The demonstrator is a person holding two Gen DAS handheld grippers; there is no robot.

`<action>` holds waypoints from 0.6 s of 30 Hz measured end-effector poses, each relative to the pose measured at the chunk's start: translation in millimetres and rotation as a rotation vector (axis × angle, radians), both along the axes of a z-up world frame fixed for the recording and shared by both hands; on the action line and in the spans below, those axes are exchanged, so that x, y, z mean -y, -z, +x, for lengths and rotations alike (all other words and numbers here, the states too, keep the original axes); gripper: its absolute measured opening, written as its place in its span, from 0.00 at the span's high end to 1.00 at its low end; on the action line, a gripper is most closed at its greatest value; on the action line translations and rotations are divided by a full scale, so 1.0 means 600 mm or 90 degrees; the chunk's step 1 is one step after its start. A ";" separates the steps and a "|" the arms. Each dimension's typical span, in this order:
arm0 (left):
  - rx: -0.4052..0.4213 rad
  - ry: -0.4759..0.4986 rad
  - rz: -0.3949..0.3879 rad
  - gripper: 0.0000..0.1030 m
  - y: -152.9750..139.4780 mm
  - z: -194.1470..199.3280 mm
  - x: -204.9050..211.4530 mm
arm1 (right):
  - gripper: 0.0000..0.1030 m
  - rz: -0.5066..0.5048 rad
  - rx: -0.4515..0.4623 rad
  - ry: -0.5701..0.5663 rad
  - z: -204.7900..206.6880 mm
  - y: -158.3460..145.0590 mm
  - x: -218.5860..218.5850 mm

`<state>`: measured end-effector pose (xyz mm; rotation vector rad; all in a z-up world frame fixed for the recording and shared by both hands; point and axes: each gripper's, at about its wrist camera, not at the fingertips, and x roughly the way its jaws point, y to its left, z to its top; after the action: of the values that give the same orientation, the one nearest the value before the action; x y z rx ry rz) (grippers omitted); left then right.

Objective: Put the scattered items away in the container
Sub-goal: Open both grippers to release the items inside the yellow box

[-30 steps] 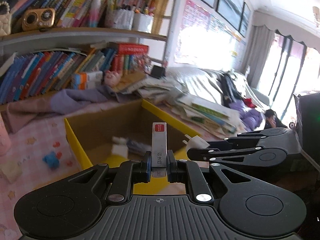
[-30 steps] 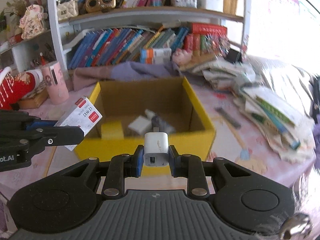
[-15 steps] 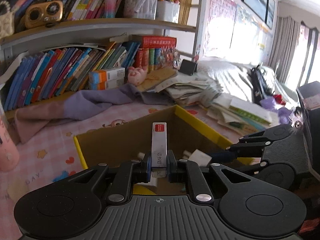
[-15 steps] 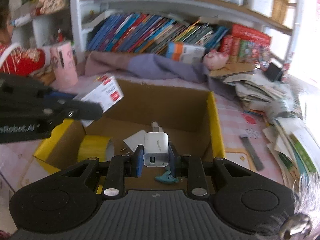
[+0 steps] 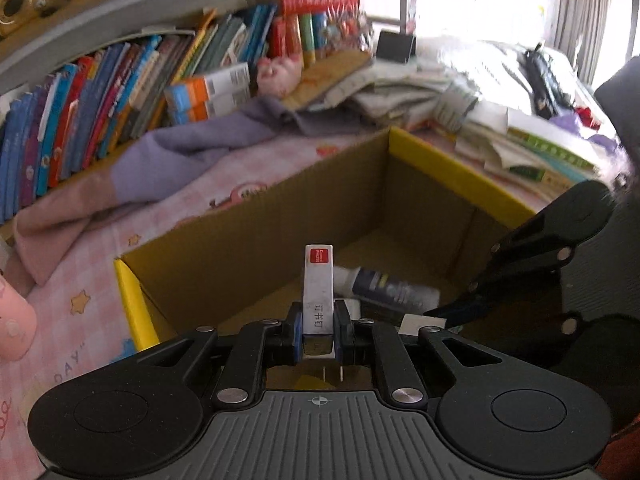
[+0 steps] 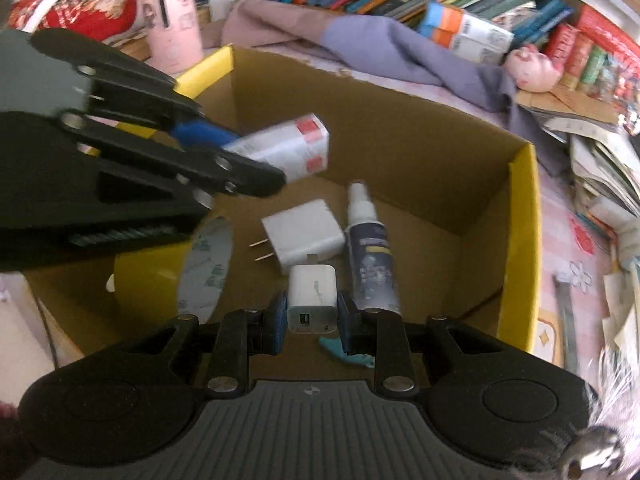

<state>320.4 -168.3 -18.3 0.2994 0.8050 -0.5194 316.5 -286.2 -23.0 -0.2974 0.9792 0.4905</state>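
Cardboard box (image 6: 520, 248), yellow outside, sits on the pink tabletop (image 5: 80, 280). Left tongs (image 5: 318, 330) closed on a staple box (image 5: 318, 292), held edge-up over the box interior; same pack seen in the right view (image 6: 288, 152). Right tongs (image 6: 312, 318) closed on a white charger (image 6: 312, 296), above the box floor. Lying inside, below both tongs: second charger (image 6: 302, 236), spray bottle (image 6: 370, 252), yellow tape roll (image 6: 160, 280).
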 end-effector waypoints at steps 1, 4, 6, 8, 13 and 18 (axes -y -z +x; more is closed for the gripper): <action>0.000 0.002 0.001 0.87 -0.001 0.000 0.001 | 0.77 -0.002 -0.005 -0.010 0.000 0.001 -0.001; -0.008 -0.002 0.008 0.87 0.001 0.001 0.001 | 0.77 0.002 -0.016 -0.016 -0.001 0.001 0.002; -0.011 -0.007 0.008 0.87 0.002 0.001 -0.001 | 0.77 0.004 -0.018 -0.017 0.001 0.000 0.002; -0.012 -0.009 0.011 0.87 0.002 0.000 -0.001 | 0.77 0.005 -0.019 -0.017 0.003 0.000 0.002; -0.008 -0.010 0.018 0.82 -0.001 -0.002 0.003 | 0.77 0.010 -0.022 -0.018 0.003 0.000 0.004; 0.012 -0.008 0.026 0.60 -0.006 -0.014 0.008 | 0.68 0.013 -0.014 -0.012 0.000 -0.002 0.003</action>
<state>312.0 -173.2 -14.5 0.3365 0.7991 -0.4889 316.7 -288.1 -22.0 -0.2834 0.9933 0.5215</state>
